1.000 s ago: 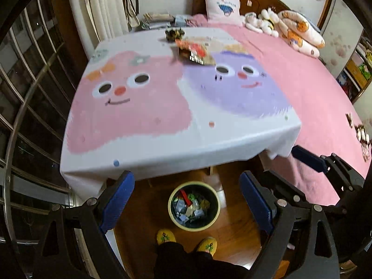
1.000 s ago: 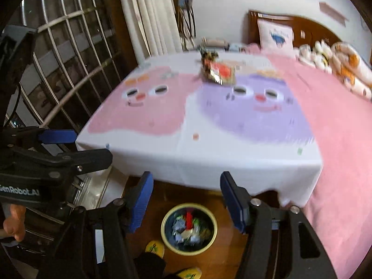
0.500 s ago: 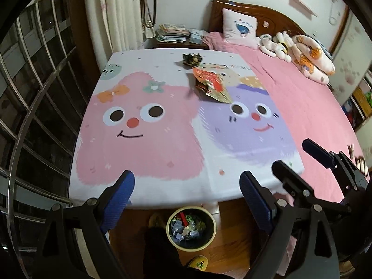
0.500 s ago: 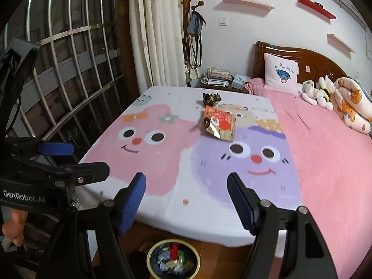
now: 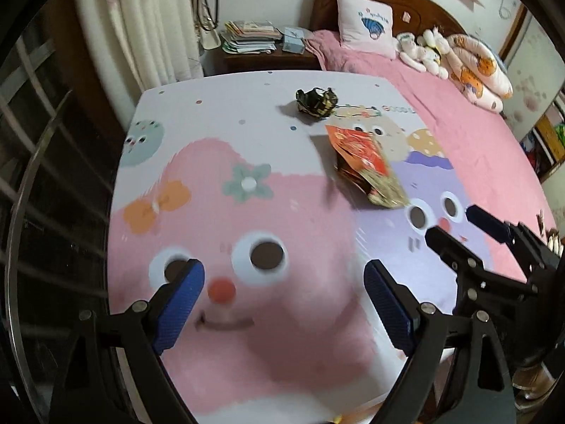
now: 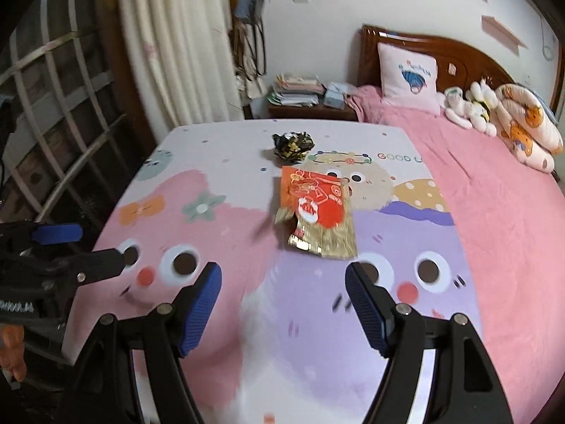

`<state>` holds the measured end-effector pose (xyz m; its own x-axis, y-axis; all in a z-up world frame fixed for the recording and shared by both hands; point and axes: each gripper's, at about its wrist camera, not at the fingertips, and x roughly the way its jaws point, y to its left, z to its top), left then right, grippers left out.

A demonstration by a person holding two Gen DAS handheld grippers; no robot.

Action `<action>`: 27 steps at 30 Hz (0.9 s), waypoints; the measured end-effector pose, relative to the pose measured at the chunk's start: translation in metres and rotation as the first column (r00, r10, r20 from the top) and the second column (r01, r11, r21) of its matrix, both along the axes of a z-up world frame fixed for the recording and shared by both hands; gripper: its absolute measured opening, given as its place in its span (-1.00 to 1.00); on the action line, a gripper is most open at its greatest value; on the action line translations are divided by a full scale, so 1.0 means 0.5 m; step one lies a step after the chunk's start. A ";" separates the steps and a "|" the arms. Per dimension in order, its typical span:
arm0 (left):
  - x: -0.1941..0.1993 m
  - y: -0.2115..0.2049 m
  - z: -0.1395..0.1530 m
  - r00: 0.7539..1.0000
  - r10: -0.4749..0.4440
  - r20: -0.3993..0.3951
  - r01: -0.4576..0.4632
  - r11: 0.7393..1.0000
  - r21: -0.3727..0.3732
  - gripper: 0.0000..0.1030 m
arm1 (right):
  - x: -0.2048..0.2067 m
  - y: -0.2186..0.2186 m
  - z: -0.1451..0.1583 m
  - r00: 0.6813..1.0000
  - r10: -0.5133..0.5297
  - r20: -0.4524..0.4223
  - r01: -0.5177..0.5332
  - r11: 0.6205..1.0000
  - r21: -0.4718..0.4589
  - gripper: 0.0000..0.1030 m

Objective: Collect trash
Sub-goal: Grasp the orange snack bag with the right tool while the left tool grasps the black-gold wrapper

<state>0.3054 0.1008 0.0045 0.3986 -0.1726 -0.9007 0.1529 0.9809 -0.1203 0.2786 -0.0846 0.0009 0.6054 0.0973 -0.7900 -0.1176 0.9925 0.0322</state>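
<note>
A red and gold snack bag (image 5: 367, 166) (image 6: 317, 212) lies flat on the cartoon-printed tablecloth (image 5: 247, 353) (image 6: 441, 318). Behind it sits a crumpled black and gold wrapper (image 5: 316, 102) (image 6: 293, 145). My left gripper (image 5: 284, 282) hovers open over the pink cartoon face, with nothing between its blue pads. My right gripper (image 6: 284, 282) is open too, just short of the snack bag's near edge, and holds nothing. In the left wrist view the right gripper (image 5: 455, 226) shows at the right edge. The left gripper (image 6: 91, 247) appears at the left of the right wrist view.
A bed with a pink blanket (image 6: 494, 183) adjoins the table on the right, with a pillow (image 6: 408, 72) and plush toys (image 6: 469, 106) at its head. A nightstand with stacked books (image 6: 296, 92) stands behind. Window bars (image 6: 53, 106) and a curtain (image 6: 176, 53) line the left.
Both grippers have moved forward over the table toward the trash. The green bin on the floor and the person's slippers have dropped out of view. Both stay open.
</note>
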 end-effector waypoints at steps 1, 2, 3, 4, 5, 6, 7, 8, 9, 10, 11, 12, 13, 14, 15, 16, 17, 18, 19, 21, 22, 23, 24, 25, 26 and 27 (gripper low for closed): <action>0.023 0.000 -0.010 1.000 -0.010 -0.008 0.010 1.000 0.004 0.76 | 0.024 0.003 -0.011 1.000 -0.011 -0.010 0.011 1.000 -0.001 0.42; 0.049 0.002 -0.023 1.000 -0.022 -0.016 0.022 1.000 0.008 0.76 | 0.058 0.006 -0.026 0.999 -0.026 -0.025 0.026 1.000 -0.005 0.42; 0.077 0.004 -0.037 0.999 -0.033 -0.025 0.034 0.999 0.012 0.76 | 0.078 0.007 -0.038 0.999 -0.036 -0.036 0.036 0.999 -0.009 0.42; 0.107 0.005 -0.053 0.998 -0.045 -0.037 0.046 0.999 0.015 0.76 | 0.110 0.007 -0.056 0.997 -0.054 -0.054 0.054 0.998 -0.015 0.42; 0.125 0.005 -0.063 0.998 -0.054 -0.044 0.054 0.998 0.013 0.76 | 0.137 0.009 -0.070 0.995 -0.068 -0.072 0.067 0.998 -0.016 0.42; 0.146 0.007 -0.073 0.997 -0.061 -0.051 0.061 0.998 0.009 0.76 | 0.155 0.009 -0.083 0.993 -0.079 -0.086 0.078 0.997 -0.015 0.42; 0.165 0.008 -0.082 0.996 -0.066 -0.056 0.067 0.998 0.006 0.76 | 0.175 0.009 -0.095 0.991 -0.089 -0.099 0.088 0.996 -0.014 0.42; 0.186 0.008 -0.091 0.996 -0.070 -0.061 0.071 0.997 0.002 0.76 | 0.196 0.009 -0.109 0.989 -0.099 -0.114 0.098 0.995 -0.014 0.42; 0.204 0.008 -0.099 0.995 -0.075 -0.064 0.075 0.997 -0.004 0.76 | 0.217 0.010 -0.123 0.986 -0.108 -0.128 0.107 0.994 -0.013 0.42; 0.219 0.007 -0.104 0.995 -0.079 -0.066 0.078 0.997 -0.010 0.76 | 0.232 0.010 -0.134 0.984 -0.113 -0.139 0.112 0.994 -0.014 0.42; 0.234 0.007 -0.110 0.994 -0.082 -0.068 0.081 0.997 -0.014 0.76 | 0.252 0.010 -0.151 0.980 -0.120 -0.157 0.118 0.993 -0.022 0.44; 0.250 0.005 -0.115 0.994 -0.085 -0.069 0.084 0.996 -0.017 0.76 | 0.262 0.013 -0.160 0.978 -0.124 -0.167 0.121 0.992 -0.027 0.51; 0.267 0.002 -0.121 0.993 -0.090 -0.072 0.089 0.996 -0.020 0.76 | 0.275 0.015 -0.172 0.976 -0.126 -0.178 0.122 0.992 -0.033 0.55; 0.274 0.000 -0.123 0.993 -0.092 -0.073 0.090 0.996 -0.022 0.76 | 0.286 0.017 -0.183 0.974 -0.126 -0.188 0.120 0.992 -0.041 0.62; 0.284 -0.002 -0.126 0.993 -0.096 -0.075 0.094 0.995 -0.025 0.76 | 0.296 0.018 -0.195 0.972 -0.128 -0.197 0.120 0.991 -0.055 0.62; 0.295 -0.005 -0.129 0.992 -0.101 -0.077 0.099 0.995 -0.028 0.76 | 0.303 0.020 -0.203 0.970 -0.129 -0.205 0.118 0.991 -0.065 0.63; 0.304 -0.008 -0.133 0.991 -0.107 -0.079 0.105 0.994 -0.030 0.76 | 0.309 0.021 -0.214 0.968 -0.126 -0.217 0.112 0.991 -0.076 0.63; 0.311 -0.011 -0.134 0.990 -0.113 -0.079 0.111 0.993 -0.031 0.76 | 0.312 0.023 -0.220 0.967 -0.128 -0.222 0.111 0.990 -0.087 0.63; 0.318 -0.014 -0.137 0.990 -0.119 -0.078 0.117 0.993 -0.032 0.76 | 0.314 0.022 -0.227 0.965 -0.131 -0.225 0.111 0.989 -0.096 0.63; 0.330 -0.020 -0.140 0.989 -0.127 -0.077 0.125 0.992 -0.032 0.76 | 0.315 0.019 -0.240 0.962 -0.142 -0.234 0.117 0.986 -0.116 0.62; 0.335 -0.023 -0.142 0.988 -0.131 -0.077 0.128 0.991 -0.035 0.76 | 0.314 0.016 -0.241 0.963 -0.146 -0.227 0.123 0.986 -0.110 0.62; 0.340 -0.025 -0.142 0.988 -0.133 -0.078 0.130 0.991 -0.038 0.76 | 0.313 0.009 -0.242 0.962 -0.150 -0.229 0.131 0.987 -0.096 0.62; 0.344 -0.028 -0.143 0.988 -0.135 -0.079 0.132 0.990 -0.042 0.76 | 0.313 0.006 -0.243 0.961 -0.151 -0.230 0.133 0.987 -0.091 0.62; 0.349 -0.031 -0.143 0.987 -0.138 -0.080 0.135 0.990 -0.045 0.76 | 0.313 0.004 -0.243 0.962 -0.149 -0.229 0.132 0.987 -0.090 0.62; 0.354 -0.034 -0.143 0.986 -0.142 -0.081 0.139 0.989 -0.049 0.76 | 0.313 0.003 -0.243 0.963 -0.141 -0.229 0.124 0.989 -0.084 0.63; 0.357 -0.036 -0.142 0.986 -0.146 -0.083 0.142 0.988 -0.054 0.76 | 0.313 0.003 -0.243 0.964 -0.136 -0.229 0.119 0.989 -0.085 0.62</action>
<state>0.4838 0.0828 -0.0667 0.2873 -0.2662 -0.9201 0.2791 0.9422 -0.1854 0.4352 -0.0834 -0.1205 0.4072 -0.0294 -0.9129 0.0124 0.9996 -0.0266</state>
